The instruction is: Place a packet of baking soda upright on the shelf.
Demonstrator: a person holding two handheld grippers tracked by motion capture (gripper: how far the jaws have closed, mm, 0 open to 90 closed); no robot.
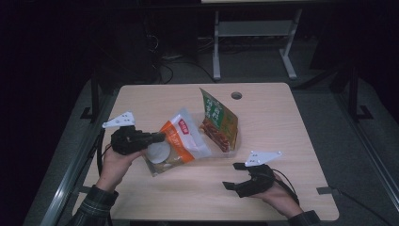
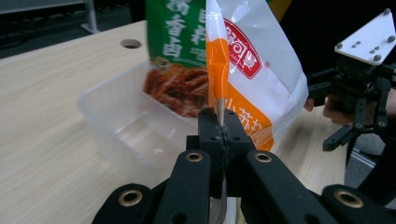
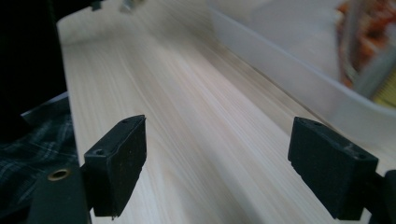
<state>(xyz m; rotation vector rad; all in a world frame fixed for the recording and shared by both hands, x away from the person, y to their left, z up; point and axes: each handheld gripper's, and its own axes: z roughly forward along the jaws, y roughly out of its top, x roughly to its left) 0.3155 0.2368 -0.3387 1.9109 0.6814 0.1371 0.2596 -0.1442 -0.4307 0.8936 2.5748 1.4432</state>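
L. gripper (image 2: 221, 133) clamped on edge of orange-and-white snack bag (image 2: 252, 70), jaws pressed tight on the seam; bag held tilted above table (image 1: 263, 108), just left of clear plastic container (image 2: 121, 121) w/ green snack bag (image 1: 217, 117) standing upright inside. R. gripper (image 1: 235, 175) spread wide, nothing between jaws, held low over table near front edge, well apart from orange-and-white snack bag, container just beyond it in right gripper view.
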